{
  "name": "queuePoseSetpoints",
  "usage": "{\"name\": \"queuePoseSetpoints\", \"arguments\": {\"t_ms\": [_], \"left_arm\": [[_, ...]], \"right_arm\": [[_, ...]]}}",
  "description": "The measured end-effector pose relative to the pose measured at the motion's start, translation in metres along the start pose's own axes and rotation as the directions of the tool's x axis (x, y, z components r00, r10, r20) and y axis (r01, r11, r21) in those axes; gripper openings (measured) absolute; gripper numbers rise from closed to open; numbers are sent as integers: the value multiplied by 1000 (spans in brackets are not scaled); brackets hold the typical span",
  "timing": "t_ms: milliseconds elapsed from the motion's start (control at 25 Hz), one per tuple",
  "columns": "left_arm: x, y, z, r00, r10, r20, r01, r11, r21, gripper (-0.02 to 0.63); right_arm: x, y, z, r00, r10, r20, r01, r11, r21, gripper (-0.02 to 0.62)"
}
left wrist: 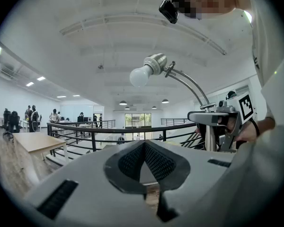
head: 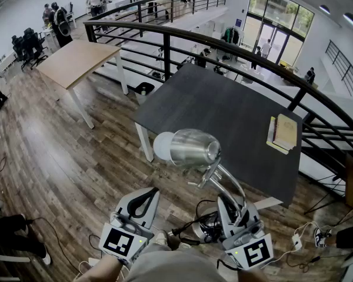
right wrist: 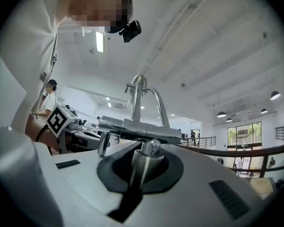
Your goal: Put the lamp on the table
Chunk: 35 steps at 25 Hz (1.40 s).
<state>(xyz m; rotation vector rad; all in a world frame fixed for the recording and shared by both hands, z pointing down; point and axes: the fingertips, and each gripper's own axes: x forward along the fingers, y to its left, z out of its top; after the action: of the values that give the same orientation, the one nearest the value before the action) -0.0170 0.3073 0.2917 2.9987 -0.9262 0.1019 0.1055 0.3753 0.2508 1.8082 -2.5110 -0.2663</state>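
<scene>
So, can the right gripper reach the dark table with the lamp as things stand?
Probably yes. The right gripper, shut on the lamp, is close to the dark table; its near part is bare, and the books lie far aside.

The lamp [head: 191, 148] is polished, mirror-bright metal, and its bulb [head: 162, 145] is matt frosted white. The table [head: 223, 113] at centre right has a dark, matt, faintly grained top. The floor [head: 59, 151] is brown wood planking with a soft sheen. The left gripper [head: 150, 194] and right gripper [head: 230, 203] have smooth matt grey plastic shells.
</scene>
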Motion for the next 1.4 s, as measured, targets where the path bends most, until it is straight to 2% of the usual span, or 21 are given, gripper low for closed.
{"name": "queuePoseSetpoints", "arguments": {"t_ms": [520,880,1400], "left_arm": [[-5,6,-6,1000,-3,-9,3,1000,5,5],[-3,5,-12,998,52,-27,-52,999,-5,5],[-4,-25,-14,992,125,-16,-125,992,15,5]], "right_arm": [[5,5,-2,1000,-2,10,2,999,47,-3],[8,1,-6,999,47,18,-48,997,64,-3],[-10,-15,-8,993,108,48,-110,992,53,-3]]}}
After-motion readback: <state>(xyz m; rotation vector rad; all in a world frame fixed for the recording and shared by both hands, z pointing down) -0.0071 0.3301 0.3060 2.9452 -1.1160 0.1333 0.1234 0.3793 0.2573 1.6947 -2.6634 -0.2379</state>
